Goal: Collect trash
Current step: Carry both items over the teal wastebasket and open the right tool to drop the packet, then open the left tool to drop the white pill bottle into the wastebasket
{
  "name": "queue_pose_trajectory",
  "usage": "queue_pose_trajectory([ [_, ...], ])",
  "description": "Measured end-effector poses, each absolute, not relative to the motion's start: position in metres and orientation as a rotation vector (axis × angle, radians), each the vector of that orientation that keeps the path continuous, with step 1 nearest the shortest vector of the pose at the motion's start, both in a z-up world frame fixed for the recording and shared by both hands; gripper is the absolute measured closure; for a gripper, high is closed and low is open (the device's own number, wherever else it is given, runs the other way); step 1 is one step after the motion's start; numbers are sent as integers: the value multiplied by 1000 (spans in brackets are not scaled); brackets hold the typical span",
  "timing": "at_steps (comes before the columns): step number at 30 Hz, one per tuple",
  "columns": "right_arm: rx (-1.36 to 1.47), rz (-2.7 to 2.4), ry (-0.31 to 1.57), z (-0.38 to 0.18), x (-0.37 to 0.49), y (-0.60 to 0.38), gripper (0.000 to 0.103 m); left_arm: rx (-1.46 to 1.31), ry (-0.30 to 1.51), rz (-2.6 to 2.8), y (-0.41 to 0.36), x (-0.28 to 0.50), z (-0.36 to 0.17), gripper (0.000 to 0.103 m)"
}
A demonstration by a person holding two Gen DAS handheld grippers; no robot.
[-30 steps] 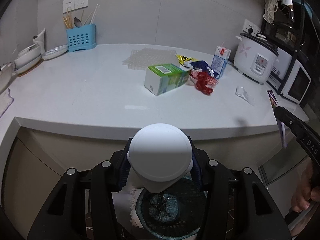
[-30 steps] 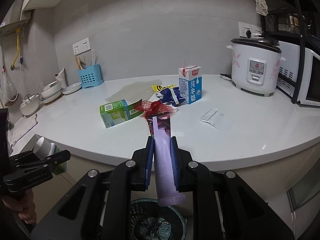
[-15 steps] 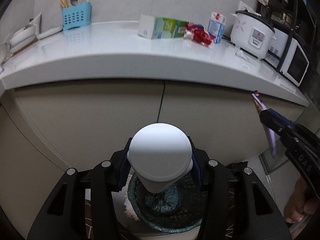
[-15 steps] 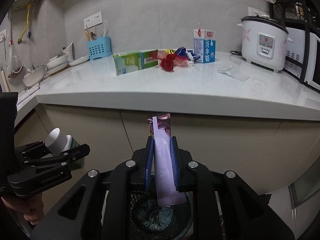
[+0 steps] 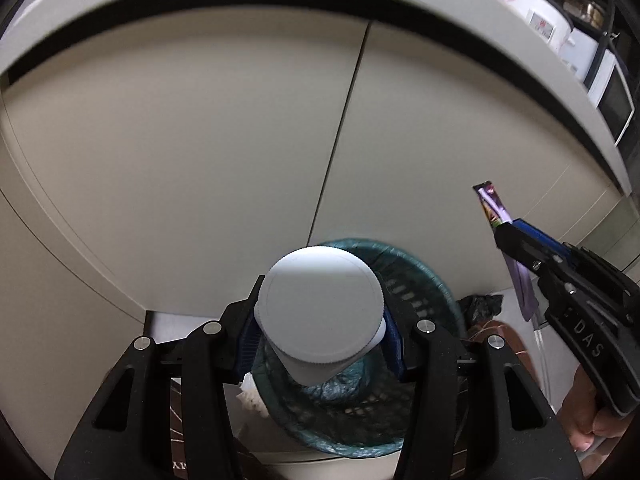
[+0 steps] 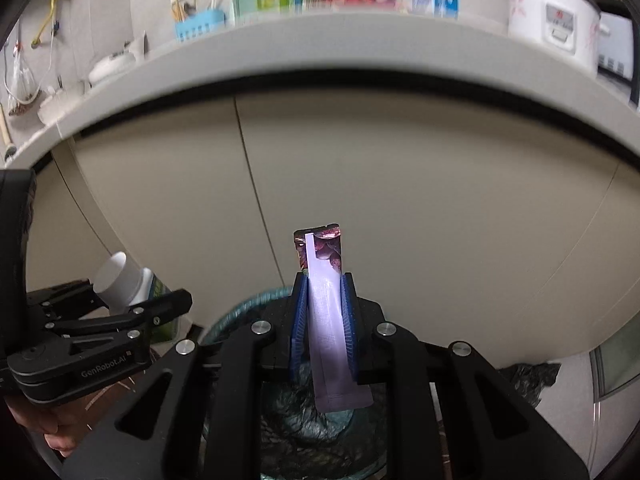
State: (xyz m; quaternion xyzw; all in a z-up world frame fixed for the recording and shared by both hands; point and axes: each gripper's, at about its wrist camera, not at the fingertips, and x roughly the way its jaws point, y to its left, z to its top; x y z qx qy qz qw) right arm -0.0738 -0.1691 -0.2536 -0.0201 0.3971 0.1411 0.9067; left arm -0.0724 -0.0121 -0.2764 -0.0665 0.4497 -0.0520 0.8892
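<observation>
Both hands dropped from countertop to mesh wastebasket (image 5: 420, 288) — left gripper (image 5: 320, 332) clamps white-capped bottle (image 5: 320, 312), right gripper (image 6: 323, 316) pinches purple sachet (image 6: 326, 312); release looks next.

White-capped bottle (image 5: 320, 312) and purple wrapper (image 6: 326, 320), both above lined bin (image 5: 420, 280).

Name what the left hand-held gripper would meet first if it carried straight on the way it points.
Probably the lined waste basket under the left hand-held gripper, which grips a white-capped bottle; depth is uncertain.
</observation>
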Motion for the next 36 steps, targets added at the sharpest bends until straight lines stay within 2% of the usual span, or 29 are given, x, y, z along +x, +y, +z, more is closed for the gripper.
queue_pose_trajectory([
  [8, -47, 288, 926, -302, -65, -159, 87, -138, 1006, -81, -5, -60, -311, 54],
  [18, -41, 286, 1014, -340, -56, -155, 86, -152, 1041, -60, 9, -45, -326, 54],
  [21, -29, 291, 1018, -341, -54, -154, 77, -157, 1048, -56, 10, -45, -329, 54],
  [23, -12, 281, 1004, -336, -56, -160, 56, -154, 1048, -51, 9, -46, -329, 54],
  [25, 2, 274, 991, -333, -57, -166, 49, -156, 1049, -50, 9, -46, -328, 54],
  [29, 1, 219, 955, -319, -60, -182, 27, -147, 1049, -50, 7, -44, -325, 54],
  [36, -8, 151, 934, -300, -67, -211, 18, -132, 1038, -77, -8, -42, -320, 54],
])
